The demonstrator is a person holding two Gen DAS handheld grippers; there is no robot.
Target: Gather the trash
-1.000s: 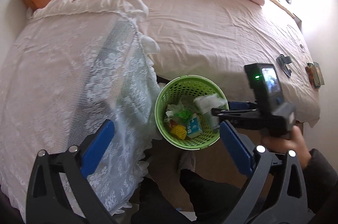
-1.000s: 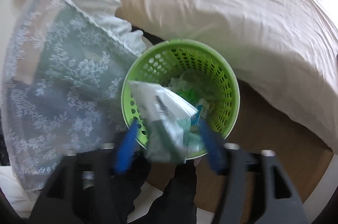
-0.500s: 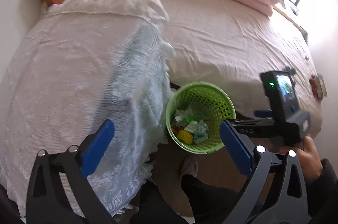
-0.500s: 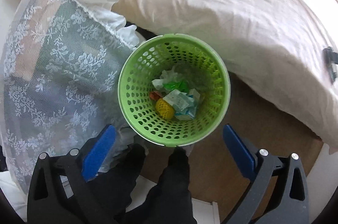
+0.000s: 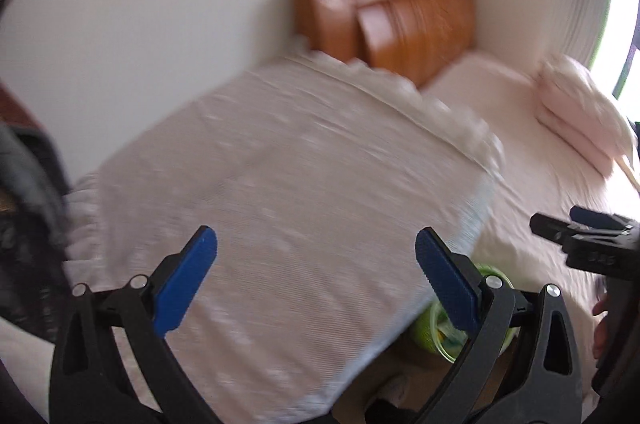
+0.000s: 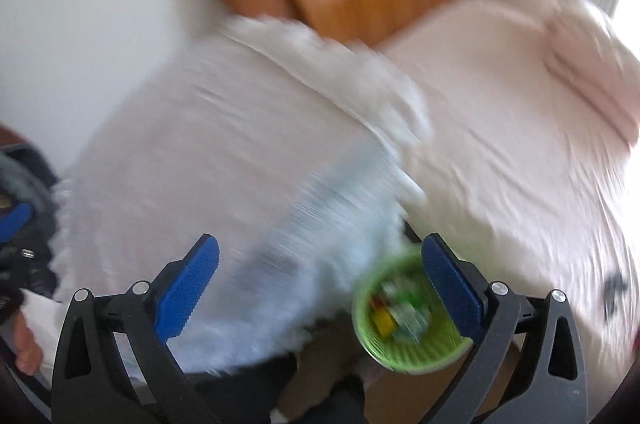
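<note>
From where I sat, both views were smeared with motion blur, so I could read only the bigger shapes. The green basket (image 6: 408, 316) stood on the brown floor (image 6: 404, 396) at the foot of the lace-covered table (image 6: 224, 151), just beside the bed (image 6: 512, 143). In the right wrist view it lay low and to the right, partly behind the right-hand blue pad (image 6: 450, 288), below the fingers rather than between them. I could make out bits of trash (image 6: 396, 312) inside it: something yellow, something red, some pale and green scraps, too blurred to name.

The right gripper (image 6: 320, 286) had its jaws spread as wide as they go. They had just been opening, and nothing sat between the pads; neither touched the basket or the cloth. In the left wrist view I saw the same gripper at the right edge, a dark bar over the bed.

The left gripper (image 5: 316, 280) was spread wide too, with nothing in it. It hung over the lace cloth, and only a sliver of the basket (image 5: 430, 328) showed under its right-hand finger, mostly hidden by that finger and the cloth's edge. Past the table stood the wooden headboard (image 5: 404, 11), and pink pillows (image 5: 576, 103) lay at the far side of the bed.
</note>
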